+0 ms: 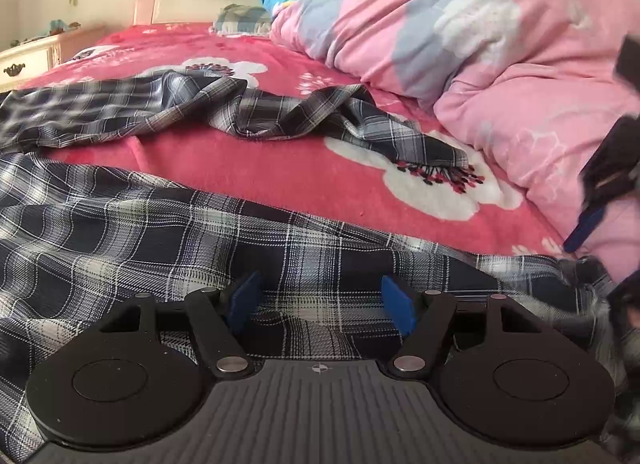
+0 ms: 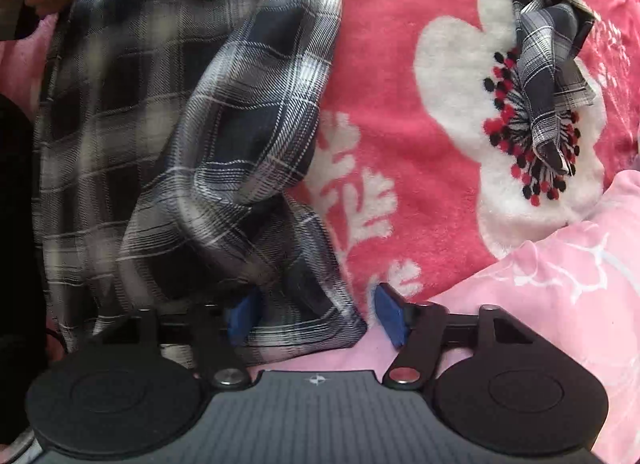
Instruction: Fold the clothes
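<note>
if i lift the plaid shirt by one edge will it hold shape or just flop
Probably flop: the plaid shirt lies in soft ripples and bunched folds on the blanket. It looks thin, so likely light. Its far end is twisted, so it may drag and stay tangled.

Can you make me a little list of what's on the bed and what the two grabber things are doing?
bed cover: red blanket with white flowers
clothing: dark checked shirt, crumpled, spread across the blanket
far part of the shirt: a sleeve lying on a white flower
bedding: pink quilt, bunched up at the right side of the bed
left gripper: open, over the shirt, nothing pinched
right gripper: jaws apart, a corner of the shirt between them, pads not pressing it
folding: not yet done, shirt looks rumpled
</note>
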Action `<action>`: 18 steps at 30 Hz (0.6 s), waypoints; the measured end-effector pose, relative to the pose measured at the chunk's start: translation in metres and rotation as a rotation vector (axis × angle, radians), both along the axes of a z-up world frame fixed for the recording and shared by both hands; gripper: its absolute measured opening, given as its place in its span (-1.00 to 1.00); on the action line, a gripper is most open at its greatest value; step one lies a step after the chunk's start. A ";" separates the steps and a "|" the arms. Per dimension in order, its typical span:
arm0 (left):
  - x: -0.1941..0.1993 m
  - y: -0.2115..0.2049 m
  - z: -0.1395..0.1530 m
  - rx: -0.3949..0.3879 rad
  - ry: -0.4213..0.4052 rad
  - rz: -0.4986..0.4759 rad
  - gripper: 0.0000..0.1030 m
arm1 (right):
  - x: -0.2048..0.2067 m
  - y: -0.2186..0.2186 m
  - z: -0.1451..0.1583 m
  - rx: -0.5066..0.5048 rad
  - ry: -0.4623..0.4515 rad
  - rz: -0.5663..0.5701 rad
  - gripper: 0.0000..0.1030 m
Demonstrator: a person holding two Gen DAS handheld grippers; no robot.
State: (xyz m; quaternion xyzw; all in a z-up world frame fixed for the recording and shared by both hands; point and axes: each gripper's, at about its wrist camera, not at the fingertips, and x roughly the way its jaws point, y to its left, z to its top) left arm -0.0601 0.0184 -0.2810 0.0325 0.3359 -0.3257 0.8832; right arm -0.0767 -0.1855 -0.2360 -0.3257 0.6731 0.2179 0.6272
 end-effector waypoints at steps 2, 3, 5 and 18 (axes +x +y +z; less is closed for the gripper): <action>-0.001 -0.002 -0.001 0.013 -0.016 -0.005 0.31 | -0.010 0.001 0.021 0.013 -0.026 -0.028 -0.84; -0.002 -0.004 -0.001 0.020 -0.024 -0.006 0.31 | -0.017 0.002 0.034 0.020 -0.050 -0.036 -0.87; -0.003 -0.005 -0.001 0.029 -0.032 -0.007 0.31 | -0.035 0.004 0.065 0.035 -0.118 -0.055 -0.90; -0.009 -0.005 0.000 0.063 -0.053 -0.010 0.31 | -0.033 -0.039 0.111 -0.015 -0.281 -0.660 -0.54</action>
